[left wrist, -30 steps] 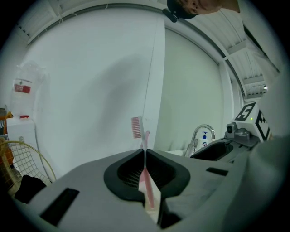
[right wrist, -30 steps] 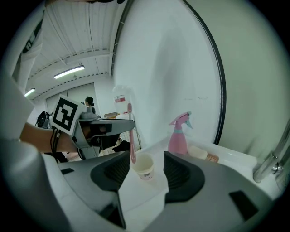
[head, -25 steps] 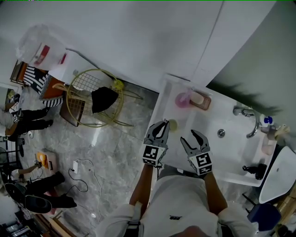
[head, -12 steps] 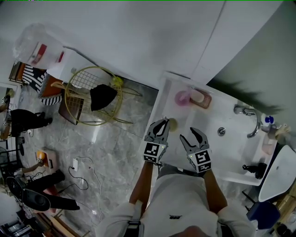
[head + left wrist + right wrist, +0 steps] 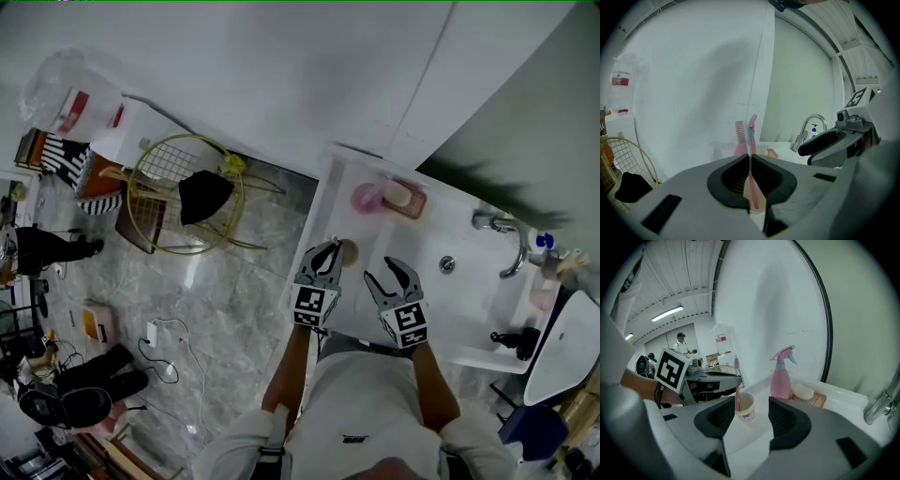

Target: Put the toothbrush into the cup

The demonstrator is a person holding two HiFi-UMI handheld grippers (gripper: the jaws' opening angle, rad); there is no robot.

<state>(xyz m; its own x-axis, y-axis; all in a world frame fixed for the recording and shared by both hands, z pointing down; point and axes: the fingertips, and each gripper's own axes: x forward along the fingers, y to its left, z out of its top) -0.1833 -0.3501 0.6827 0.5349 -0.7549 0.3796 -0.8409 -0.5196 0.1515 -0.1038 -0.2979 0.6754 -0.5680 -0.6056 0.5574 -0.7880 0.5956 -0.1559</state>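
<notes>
A pink toothbrush (image 5: 738, 397) stands upright in a small pale cup (image 5: 745, 409) on the white counter. In the head view the cup (image 5: 349, 250) sits just right of my left gripper (image 5: 328, 248). In the left gripper view the jaws stand nearly together, and my left gripper (image 5: 749, 159) is shut on the toothbrush's (image 5: 751, 187) thin shaft; its bristled head (image 5: 739, 133) rises above the tips. My right gripper (image 5: 397, 270) hovers close to the right, open and holding nothing. The cup stands beyond the gap of my right gripper (image 5: 751, 401).
A pink spray bottle (image 5: 366, 199) and a soap on an orange dish (image 5: 406, 199) stand at the counter's back. The chrome faucet (image 5: 511, 248) and sink basin (image 5: 450, 281) lie to the right. A gold wire chair (image 5: 187, 197) stands on the marble floor to the left.
Both grippers have stayed almost still. People at the far left of the floor have shifted.
</notes>
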